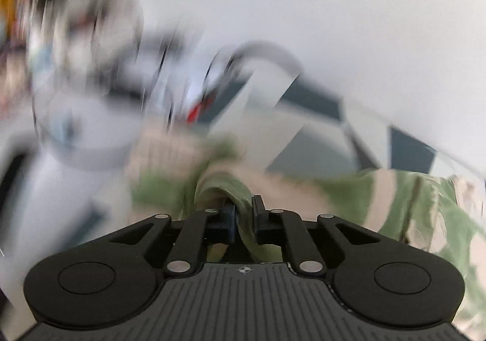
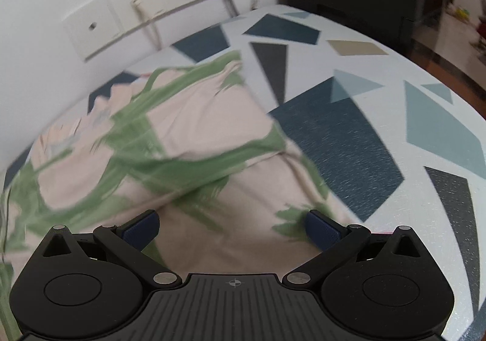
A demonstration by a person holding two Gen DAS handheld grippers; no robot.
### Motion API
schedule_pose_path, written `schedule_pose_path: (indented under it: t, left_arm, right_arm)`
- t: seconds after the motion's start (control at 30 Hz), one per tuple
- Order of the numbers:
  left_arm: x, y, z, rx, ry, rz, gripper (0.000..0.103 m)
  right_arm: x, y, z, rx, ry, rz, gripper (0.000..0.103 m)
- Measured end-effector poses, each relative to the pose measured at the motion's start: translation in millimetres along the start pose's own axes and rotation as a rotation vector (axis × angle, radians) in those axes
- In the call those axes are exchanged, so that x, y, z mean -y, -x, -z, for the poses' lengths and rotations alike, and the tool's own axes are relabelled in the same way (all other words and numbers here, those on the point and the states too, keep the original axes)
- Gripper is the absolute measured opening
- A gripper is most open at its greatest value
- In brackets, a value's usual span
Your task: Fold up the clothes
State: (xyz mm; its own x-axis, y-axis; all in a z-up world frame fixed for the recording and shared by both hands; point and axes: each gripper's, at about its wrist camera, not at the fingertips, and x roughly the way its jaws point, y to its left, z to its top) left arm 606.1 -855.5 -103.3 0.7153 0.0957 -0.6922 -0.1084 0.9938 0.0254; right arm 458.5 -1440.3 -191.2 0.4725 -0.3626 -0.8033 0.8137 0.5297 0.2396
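Your left tool (image 1: 244, 209) is clamped on a fold of the pink-and-green patterned cloth garment (image 2: 170, 140), which lies bunched on the bench with the blue geometric-print cover (image 2: 379, 73). Your right tool (image 2: 232, 224) hangs wide open above it.

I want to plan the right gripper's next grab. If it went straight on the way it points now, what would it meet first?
Most likely the pink and green garment: the open right gripper points down at it, with cloth between and ahead of its fingers. Depth is unclear.
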Motion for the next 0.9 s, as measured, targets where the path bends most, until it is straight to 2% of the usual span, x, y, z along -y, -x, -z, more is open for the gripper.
schedule_pose_path:
  t: [0.03,0.1,0.2,0.23,0.27,0.3,0.33,0.37,0.4,0.43,0.57,0.7,0.73,0.9]
  left_arm:
    - [17.8,12.5,1.1,0.067,-0.087,0.003,0.011]
    - [59.3,34.7,13.5,0.181,-0.286,0.053,0.011]
    - [120.6,59.5,58.3,0.238,-0.599,0.236,0.015]
    - [134.0,61.8,74.9,0.207,-0.680,0.305,0.022]
    - [147.3,64.0,91.6,0.174,-0.760,0.375,0.038]
    - [157.6,62.6,106.8,0.132,-0.839,0.417,0.049]
    - [164.5,60.4,119.8,0.100,-0.902,0.427,0.066]
    - [167.5,58.5,130.3,0.093,-0.946,0.413,0.069]
    - [164.8,61.3,135.3,0.128,-0.966,0.395,0.071]
    - [162.0,64.1,140.3,0.164,-0.986,0.377,0.078]
    - [135.1,63.2,127.6,0.142,-0.960,0.346,0.080]
    - [94.7,49.2,122.4,0.082,-0.881,0.263,0.080]
    - [84.8,43.6,121.0,0.059,-0.862,0.243,0.077]
    - [51.5,26.2,110.4,0.048,-0.670,0.256,0.067]
  right_arm:
    - [4.3,1.3,-1.9,0.007,-0.016,0.001,0.102]
    - [13.3,3.6,-4.3,0.020,-0.042,0.010,0.102]
    - [27.3,6.1,-4.6,0.029,-0.065,0.038,0.102]
    - [31.1,6.3,-4.0,0.030,-0.067,0.050,0.102]
    - [34.6,6.4,-3.3,0.030,-0.068,0.061,0.102]
    - [37.9,6.6,-2.7,0.029,-0.072,0.070,0.102]
    - [39.4,7.0,-2.5,0.027,-0.072,0.070,0.102]
    - [40.4,7.4,-2.4,0.025,-0.072,0.068,0.102]
    - [41.5,7.8,-2.2,0.023,-0.071,0.065,0.102]
    - [40.3,8.8,-2.2,0.025,-0.062,0.060,0.102]
    - [19.3,14.9,-5.5,0.049,0.011,0.003,0.102]
    - [-28.3,22.0,-12.2,0.066,0.133,-0.153,0.102]
    - [-47.9,24.5,-12.8,0.079,0.199,-0.193,0.101]
    - [-159.9,39.5,-5.6,0.176,0.607,-0.398,0.099]
